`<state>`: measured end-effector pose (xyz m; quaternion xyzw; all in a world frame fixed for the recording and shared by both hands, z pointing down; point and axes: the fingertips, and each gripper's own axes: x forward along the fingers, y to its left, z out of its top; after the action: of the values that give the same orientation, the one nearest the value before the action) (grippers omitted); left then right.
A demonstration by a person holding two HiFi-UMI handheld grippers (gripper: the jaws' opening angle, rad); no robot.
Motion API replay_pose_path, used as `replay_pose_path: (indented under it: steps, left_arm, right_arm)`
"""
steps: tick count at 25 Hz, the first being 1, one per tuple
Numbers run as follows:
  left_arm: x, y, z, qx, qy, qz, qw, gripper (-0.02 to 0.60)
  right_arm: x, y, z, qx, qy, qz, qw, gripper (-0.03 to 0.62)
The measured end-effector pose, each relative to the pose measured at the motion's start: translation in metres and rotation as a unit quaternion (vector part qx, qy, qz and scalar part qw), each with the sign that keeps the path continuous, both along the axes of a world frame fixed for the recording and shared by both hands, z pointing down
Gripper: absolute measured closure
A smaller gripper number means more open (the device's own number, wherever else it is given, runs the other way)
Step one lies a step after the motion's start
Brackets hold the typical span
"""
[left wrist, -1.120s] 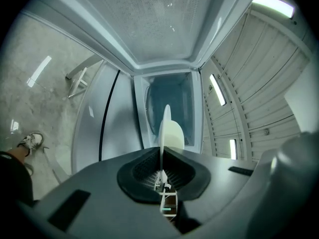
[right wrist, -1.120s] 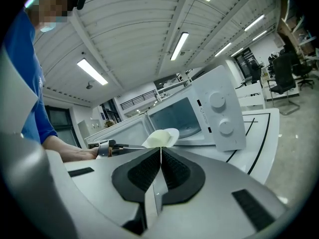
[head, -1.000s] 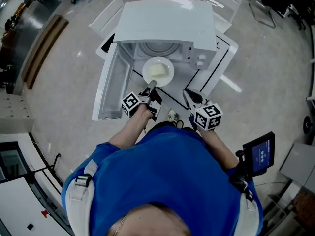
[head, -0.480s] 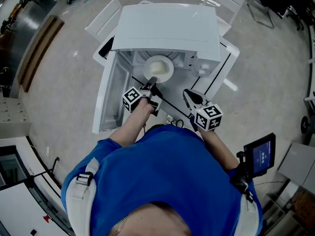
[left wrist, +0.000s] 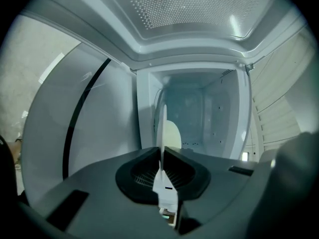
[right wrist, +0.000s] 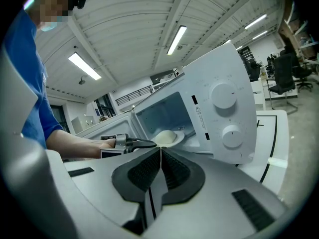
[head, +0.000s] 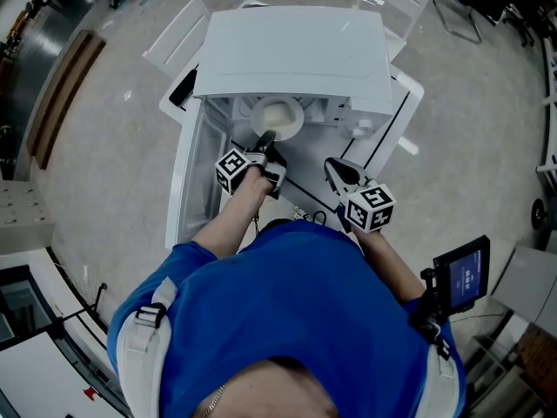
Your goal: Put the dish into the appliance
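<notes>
Left fingers (left wrist: 139,176) clamped shut on plate (head: 278,116) rim, plate partly inside microwave (head: 291,50) cavity; remaining: set down, release; right fingers (right wrist: 174,176) closed, empty.

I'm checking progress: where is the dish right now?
In the head view, the dish sits centre, gripped at its rim by the left gripper, partway inside the open microwave.

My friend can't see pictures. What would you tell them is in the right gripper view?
The left gripper holds a dish with a pale mound on it at the open front of a white microwave. Close up below, the right gripper has its jaws shut on nothing; a person's arm shows at left.
</notes>
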<state>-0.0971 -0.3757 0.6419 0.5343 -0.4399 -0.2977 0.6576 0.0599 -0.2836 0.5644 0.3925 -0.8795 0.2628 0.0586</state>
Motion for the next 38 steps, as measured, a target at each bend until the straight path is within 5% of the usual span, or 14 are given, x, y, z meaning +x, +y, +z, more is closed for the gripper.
replay_pose_path:
  steps: [23, 38]
  left_arm:
    - [0.001, -0.035, 0.006, -0.010, -0.015, -0.004, 0.9998, 0.566]
    - [0.002, -0.047, 0.005, 0.022, -0.047, 0.014, 0.9986, 0.566]
  right_arm:
    - [0.001, -0.014, -0.009, 0.009, 0.006, 0.013, 1.000, 0.592]
    - [0.001, -0.016, -0.010, 0.013, 0.007, 0.010, 1.000, 0.592]
